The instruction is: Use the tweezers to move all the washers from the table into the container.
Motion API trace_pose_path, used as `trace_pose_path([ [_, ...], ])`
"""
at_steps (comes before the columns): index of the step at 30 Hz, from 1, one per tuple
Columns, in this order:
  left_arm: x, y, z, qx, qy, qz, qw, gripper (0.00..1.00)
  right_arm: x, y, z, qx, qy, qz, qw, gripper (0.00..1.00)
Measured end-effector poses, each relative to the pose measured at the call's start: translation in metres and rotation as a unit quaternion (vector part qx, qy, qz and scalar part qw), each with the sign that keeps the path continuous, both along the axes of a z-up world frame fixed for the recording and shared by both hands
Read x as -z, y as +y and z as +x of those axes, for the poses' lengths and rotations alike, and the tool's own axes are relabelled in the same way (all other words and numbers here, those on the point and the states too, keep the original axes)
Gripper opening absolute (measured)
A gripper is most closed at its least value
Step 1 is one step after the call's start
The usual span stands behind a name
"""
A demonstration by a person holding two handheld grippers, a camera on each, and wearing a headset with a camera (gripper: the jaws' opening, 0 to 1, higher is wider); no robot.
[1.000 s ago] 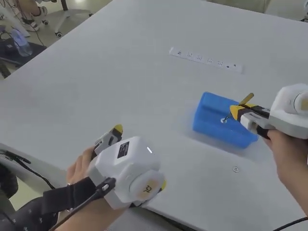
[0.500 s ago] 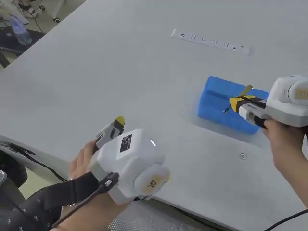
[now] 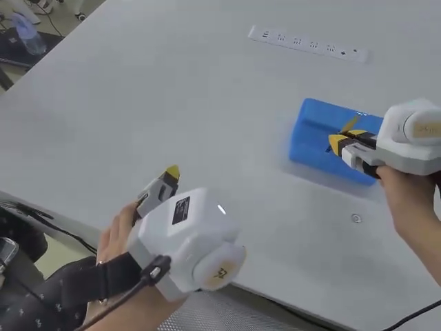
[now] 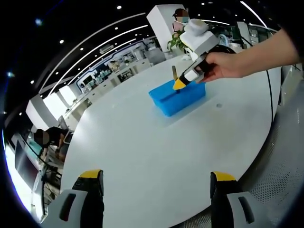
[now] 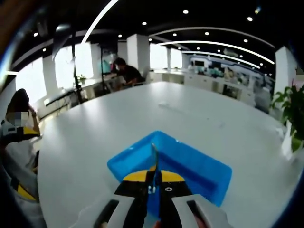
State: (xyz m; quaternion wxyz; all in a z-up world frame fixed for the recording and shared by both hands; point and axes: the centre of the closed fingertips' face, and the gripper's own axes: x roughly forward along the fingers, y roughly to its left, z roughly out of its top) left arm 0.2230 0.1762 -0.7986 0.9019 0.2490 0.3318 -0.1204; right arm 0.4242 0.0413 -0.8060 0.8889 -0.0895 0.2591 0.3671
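Grey tabletop (image 3: 172, 89): counts one small metal washer (image 3: 355, 218) left, finds right gripper (image 3: 344, 136) pinching thin metal tweezers (image 5: 154, 156) over blue rectangular plastic container (image 3: 313, 132), tips bare of the washer carried a second ago, judges the drop made, left gripper (image 4: 156, 175) spread, idle.

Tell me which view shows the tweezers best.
The right gripper view: the tweezers stand close up between the right gripper's shut jaws, tips over the blue container. In the head view the tweezers are a small thin stick at that gripper's tip; in the left gripper view the tweezers are smaller still.
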Motion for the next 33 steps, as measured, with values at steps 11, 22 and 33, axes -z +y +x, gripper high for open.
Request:
trace_pose_path([
  [11,0.004,0.0,0.0,0.0,0.006,0.005,1.0,0.95,0.0,-0.002,0.001,0.002,0.015,0.007,0.9999,0.05],
  [22,0.006,0.0,-0.001,0.003,0.012,0.01,0.9999,0.95,-0.043,-0.023,-0.006,0.027,0.001,0.063,0.9976,0.05],
  [33,0.006,0.0,-0.002,0.001,0.015,0.009,0.9998,0.95,-0.063,-0.046,-0.053,0.026,-0.017,0.051,0.9982,0.05],
])
